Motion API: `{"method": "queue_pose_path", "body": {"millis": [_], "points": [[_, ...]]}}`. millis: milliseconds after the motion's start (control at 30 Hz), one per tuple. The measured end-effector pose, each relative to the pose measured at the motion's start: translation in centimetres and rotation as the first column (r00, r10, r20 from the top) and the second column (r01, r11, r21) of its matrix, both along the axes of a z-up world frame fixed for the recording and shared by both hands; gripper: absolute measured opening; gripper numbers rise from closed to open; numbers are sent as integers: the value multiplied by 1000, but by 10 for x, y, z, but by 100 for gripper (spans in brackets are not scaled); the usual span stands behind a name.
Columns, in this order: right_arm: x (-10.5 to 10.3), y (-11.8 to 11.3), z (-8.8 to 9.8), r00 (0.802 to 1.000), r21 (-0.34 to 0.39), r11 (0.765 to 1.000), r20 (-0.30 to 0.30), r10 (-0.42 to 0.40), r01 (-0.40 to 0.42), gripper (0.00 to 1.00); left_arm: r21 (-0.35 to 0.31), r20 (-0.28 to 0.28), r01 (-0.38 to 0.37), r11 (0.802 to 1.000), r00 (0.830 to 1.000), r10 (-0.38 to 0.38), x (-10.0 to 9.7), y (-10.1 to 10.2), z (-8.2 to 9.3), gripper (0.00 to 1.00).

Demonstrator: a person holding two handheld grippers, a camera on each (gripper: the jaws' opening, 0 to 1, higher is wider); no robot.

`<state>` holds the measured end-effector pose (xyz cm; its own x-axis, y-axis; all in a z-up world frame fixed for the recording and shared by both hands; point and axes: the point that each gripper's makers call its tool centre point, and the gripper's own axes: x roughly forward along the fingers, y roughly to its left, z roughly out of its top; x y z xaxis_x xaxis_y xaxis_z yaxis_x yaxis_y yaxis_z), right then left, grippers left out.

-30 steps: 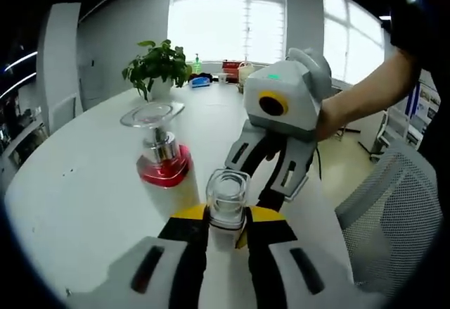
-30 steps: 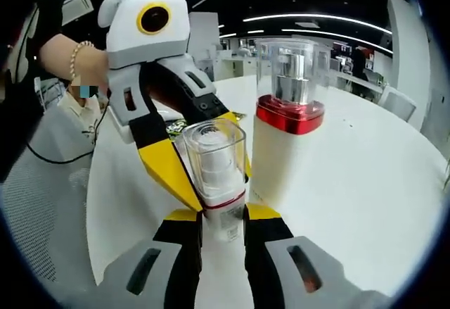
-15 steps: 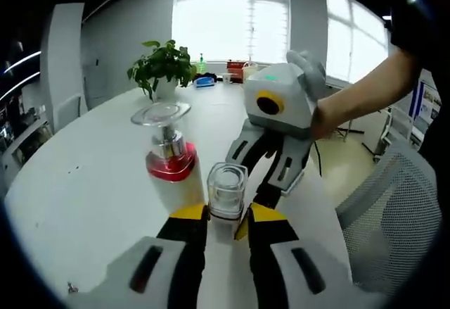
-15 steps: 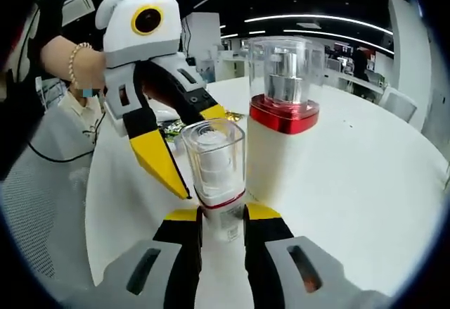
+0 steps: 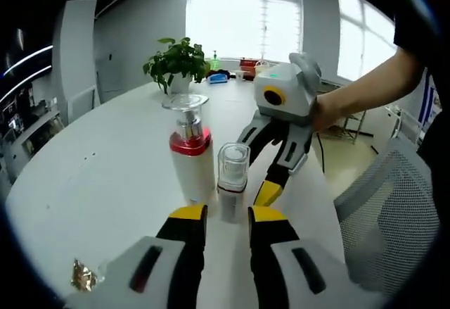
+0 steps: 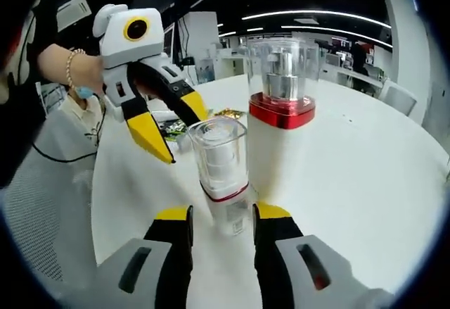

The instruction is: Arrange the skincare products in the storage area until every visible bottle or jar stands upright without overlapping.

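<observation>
a small square bottle (image 6: 221, 175) with a clear ribbed cap stands upright on the glossy white table (image 6: 365, 182), just beside a taller cream bottle (image 6: 281, 133) with a red collar. the right gripper (image 6: 221, 223) straddles it, jaws wide, not touching; the left gripper (image 5: 223, 219) is open nearby.

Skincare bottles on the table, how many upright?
2, both upright: the small clear-capped bottle between the open right gripper tips, and the taller red-collared bottle just behind it. More may be hidden.
</observation>
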<state>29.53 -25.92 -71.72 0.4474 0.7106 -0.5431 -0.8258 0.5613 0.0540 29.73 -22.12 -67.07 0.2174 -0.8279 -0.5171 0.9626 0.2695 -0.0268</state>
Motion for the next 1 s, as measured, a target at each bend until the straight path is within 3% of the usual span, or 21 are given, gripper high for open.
{"method": "queue_pose_path", "body": {"millis": [233, 433, 700, 1000], "points": [[-13, -15, 3, 999, -17, 999, -10, -52, 52, 40, 0, 14, -25, 1000, 1000, 25, -8, 12, 8, 17], [-26, -24, 11, 996, -29, 996, 0, -88, 88, 49, 0, 3, -91, 996, 996, 91, -18, 34, 14, 24], [-38, -29, 28, 994, -36, 993, 21, -108, 109, 50, -7, 18, -152, 988, 988, 152, -25, 59, 23, 26], [-49, -35, 43, 994, -47, 994, 44, -97, 99, 51, -12, 59, -175, 984, 983, 176, -28, 73, 38, 26]]}}
